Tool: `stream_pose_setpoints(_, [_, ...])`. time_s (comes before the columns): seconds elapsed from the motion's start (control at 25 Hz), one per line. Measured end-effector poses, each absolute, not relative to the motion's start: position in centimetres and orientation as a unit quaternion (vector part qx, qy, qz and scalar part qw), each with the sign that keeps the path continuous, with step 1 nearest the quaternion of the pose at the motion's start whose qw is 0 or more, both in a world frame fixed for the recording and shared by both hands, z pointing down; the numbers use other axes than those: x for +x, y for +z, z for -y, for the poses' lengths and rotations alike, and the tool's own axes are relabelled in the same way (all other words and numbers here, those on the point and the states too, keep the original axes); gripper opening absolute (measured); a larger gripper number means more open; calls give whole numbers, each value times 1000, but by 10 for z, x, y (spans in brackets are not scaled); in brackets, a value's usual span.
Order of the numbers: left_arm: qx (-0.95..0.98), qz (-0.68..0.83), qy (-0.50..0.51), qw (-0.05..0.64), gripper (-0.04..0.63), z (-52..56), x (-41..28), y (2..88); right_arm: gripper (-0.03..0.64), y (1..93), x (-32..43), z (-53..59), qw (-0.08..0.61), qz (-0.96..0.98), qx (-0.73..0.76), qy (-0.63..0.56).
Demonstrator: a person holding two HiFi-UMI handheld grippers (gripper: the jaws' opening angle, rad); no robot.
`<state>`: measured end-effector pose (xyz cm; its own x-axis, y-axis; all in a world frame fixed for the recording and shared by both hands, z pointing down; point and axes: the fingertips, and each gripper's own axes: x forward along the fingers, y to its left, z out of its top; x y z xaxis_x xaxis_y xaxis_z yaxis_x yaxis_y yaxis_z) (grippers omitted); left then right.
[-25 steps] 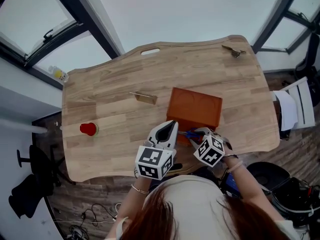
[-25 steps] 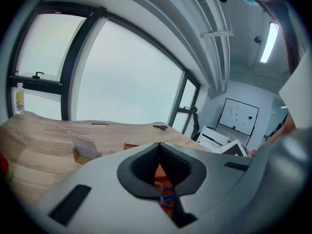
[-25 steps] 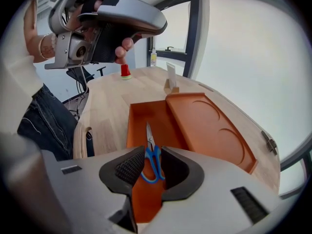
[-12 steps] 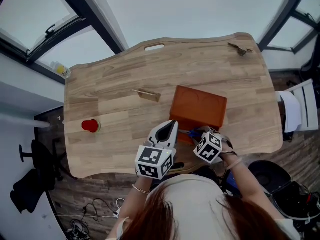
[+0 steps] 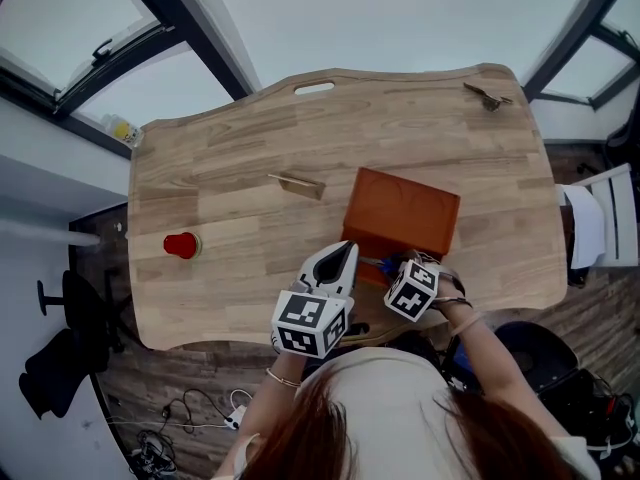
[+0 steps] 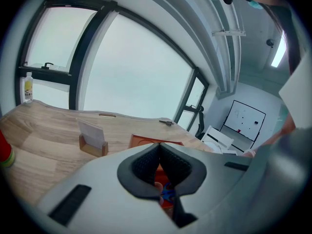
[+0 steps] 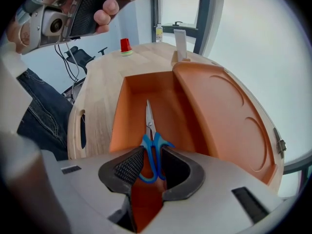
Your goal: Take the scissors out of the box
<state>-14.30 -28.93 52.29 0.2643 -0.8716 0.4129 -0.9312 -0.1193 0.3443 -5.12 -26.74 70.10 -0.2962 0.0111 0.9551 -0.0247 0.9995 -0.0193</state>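
The orange box [image 5: 401,214] lies near the table's front edge with its lid [image 7: 224,111] raised to one side. In its open tray [image 7: 127,112] lie scissors [image 7: 151,139] with blue handles, blades pointing away from me. My right gripper [image 7: 152,151] points steeply down into the tray. Its jaws are open on either side of the blue handles, with gaps at both pads. In the head view the scissors [image 5: 384,265] show as a blue spot beside the right gripper [image 5: 398,271]. My left gripper [image 5: 338,258] hovers just left of the box, shut and empty, its tips meeting [image 6: 158,146].
On the table's left stands a red cap-shaped thing [image 5: 181,245]. A wooden card holder [image 5: 297,183] sits behind the box. A small metal thing [image 5: 487,95] lies at the far right corner. A white chair [image 5: 600,223] stands off the table's right edge.
My right gripper has sunk a little toward the tray and tipped more steeply over the scissors. The left gripper has stayed where it was.
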Motion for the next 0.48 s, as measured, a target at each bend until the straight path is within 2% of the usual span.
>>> stream_pose_setpoints(0.48, [746,602,52,281,18,291,-148,528,147,708,-55,266,608,794,-14,12])
